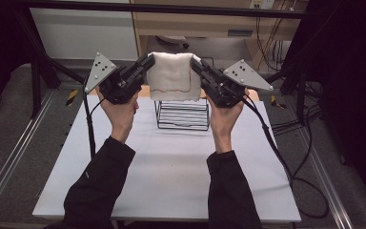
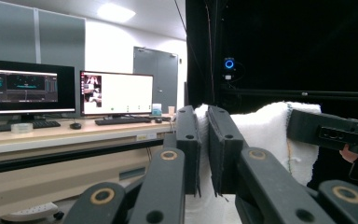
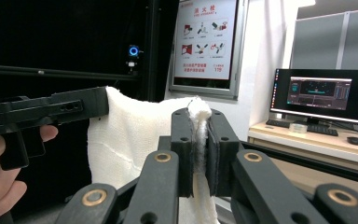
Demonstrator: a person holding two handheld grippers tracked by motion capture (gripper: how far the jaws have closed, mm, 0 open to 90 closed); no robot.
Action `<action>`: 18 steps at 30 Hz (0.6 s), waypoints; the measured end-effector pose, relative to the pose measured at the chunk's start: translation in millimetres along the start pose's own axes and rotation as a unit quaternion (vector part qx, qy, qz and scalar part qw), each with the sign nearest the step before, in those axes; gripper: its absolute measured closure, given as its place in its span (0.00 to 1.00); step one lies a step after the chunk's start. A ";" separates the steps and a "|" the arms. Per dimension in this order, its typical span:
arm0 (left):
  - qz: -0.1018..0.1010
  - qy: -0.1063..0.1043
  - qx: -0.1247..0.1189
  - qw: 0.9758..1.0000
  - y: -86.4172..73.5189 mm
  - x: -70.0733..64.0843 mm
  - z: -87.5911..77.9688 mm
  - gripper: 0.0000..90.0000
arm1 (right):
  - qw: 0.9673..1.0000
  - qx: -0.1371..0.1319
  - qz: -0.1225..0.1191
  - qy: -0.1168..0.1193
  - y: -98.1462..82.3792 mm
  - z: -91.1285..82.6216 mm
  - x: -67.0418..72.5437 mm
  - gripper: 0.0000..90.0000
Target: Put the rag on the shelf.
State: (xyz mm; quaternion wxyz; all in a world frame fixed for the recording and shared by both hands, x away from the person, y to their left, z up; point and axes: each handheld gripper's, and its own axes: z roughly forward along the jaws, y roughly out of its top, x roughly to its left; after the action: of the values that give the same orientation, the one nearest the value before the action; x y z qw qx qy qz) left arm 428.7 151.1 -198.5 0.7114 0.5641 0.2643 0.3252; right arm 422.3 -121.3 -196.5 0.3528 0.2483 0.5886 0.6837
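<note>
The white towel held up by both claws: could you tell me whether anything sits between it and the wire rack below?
Nothing visible does. The white towel hangs from the left claw and the right claw directly over the wire rack, its lower edge at the rack's top, with nothing in between.

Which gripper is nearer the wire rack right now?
Roughly equal; the high view doesn't settle it. The left gripper and right gripper each clamp an upper corner of the white towel above the wire rack.
</note>
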 end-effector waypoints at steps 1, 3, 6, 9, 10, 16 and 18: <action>0.000 0.001 -0.001 1.000 1.1 0.3 1.3 0.93 | 1.000 -0.001 0.000 -0.001 1.1 0.8 -0.3 0.93; 0.002 0.002 -0.002 1.000 3.2 1.3 4.1 0.93 | 1.000 -0.002 -0.001 -0.003 3.0 2.6 -1.2 0.93; 0.001 0.002 -0.002 1.000 6.1 3.0 8.1 0.93 | 1.000 -0.002 -0.004 -0.008 5.0 5.5 -4.1 0.93; 0.000 0.002 0.000 1.000 7.9 4.6 12.1 0.92 | 1.000 -0.002 -0.004 -0.009 6.5 7.7 -7.1 0.93; 0.000 0.002 0.000 1.000 8.4 4.8 13.5 0.93 | 1.000 -0.002 -0.003 -0.010 7.0 8.5 -8.3 0.93; 0.002 0.009 0.003 1.000 13.3 8.5 22.4 0.92 | 1.000 -0.003 -0.001 -0.014 11.8 14.6 -14.0 0.93; 0.002 0.009 0.004 1.000 14.6 9.2 24.5 0.92 | 1.000 -0.002 0.000 -0.016 12.7 17.0 -16.3 0.93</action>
State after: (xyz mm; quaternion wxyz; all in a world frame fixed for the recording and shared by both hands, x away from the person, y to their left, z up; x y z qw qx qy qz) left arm 450.5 144.9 -178.9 0.7062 0.5643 0.2707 0.3309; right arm 443.0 -124.0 -179.6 0.3626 0.2584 0.5812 0.6811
